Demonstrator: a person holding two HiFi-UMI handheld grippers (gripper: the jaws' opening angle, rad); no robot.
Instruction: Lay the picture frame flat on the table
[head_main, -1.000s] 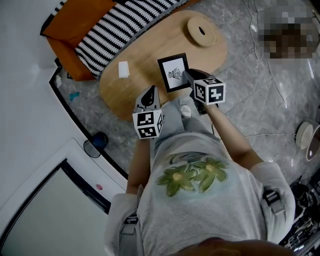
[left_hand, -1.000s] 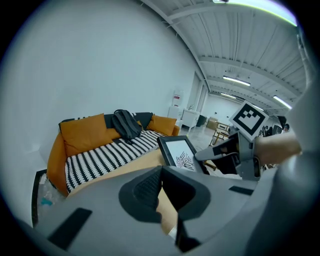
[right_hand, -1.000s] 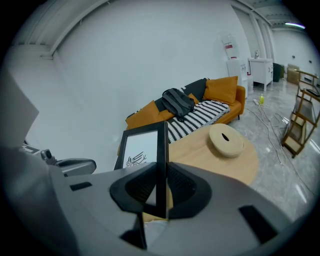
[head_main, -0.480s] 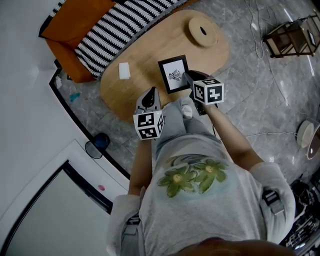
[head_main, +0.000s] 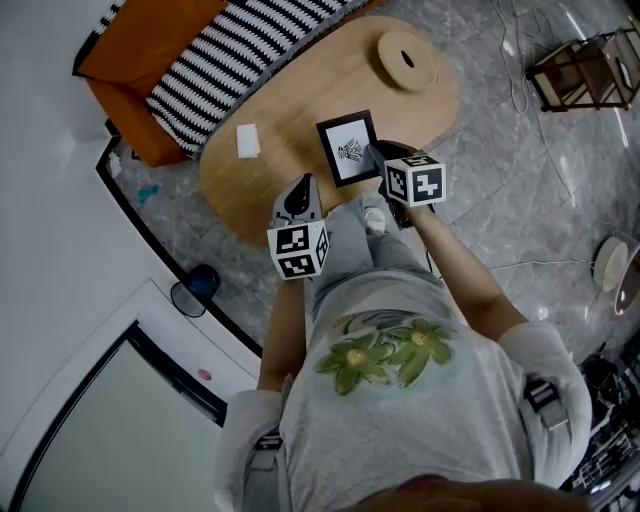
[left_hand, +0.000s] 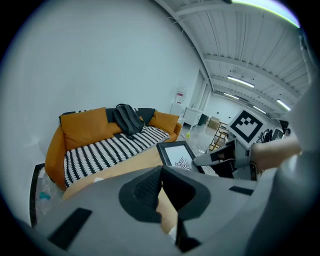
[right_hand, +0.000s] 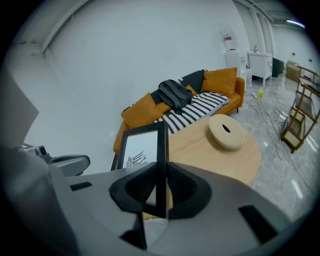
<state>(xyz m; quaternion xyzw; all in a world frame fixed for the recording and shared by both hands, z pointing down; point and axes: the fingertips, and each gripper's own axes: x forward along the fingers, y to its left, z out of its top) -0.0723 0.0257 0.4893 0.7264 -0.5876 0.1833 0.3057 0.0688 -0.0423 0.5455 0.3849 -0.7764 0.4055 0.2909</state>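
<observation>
A black picture frame (head_main: 347, 147) with a white print stands tilted on the oval wooden table (head_main: 300, 110), its face showing from above. My right gripper (head_main: 380, 155) is shut on the frame's right edge. In the right gripper view that edge (right_hand: 161, 150) runs upright between the jaws of the right gripper (right_hand: 161, 192). My left gripper (head_main: 300, 190) hovers at the table's near edge, left of the frame, shut with nothing in it. In the left gripper view the left gripper (left_hand: 161, 172) has its jaws together, with the frame (left_hand: 177, 154) and right gripper (left_hand: 225, 156) beyond.
A round wooden disc (head_main: 405, 60) lies at the table's far end and a small white block (head_main: 247, 140) at its left side. An orange sofa with a striped cover (head_main: 200, 50) stands behind. A wire rack (head_main: 585, 65) and cables are on the floor to the right.
</observation>
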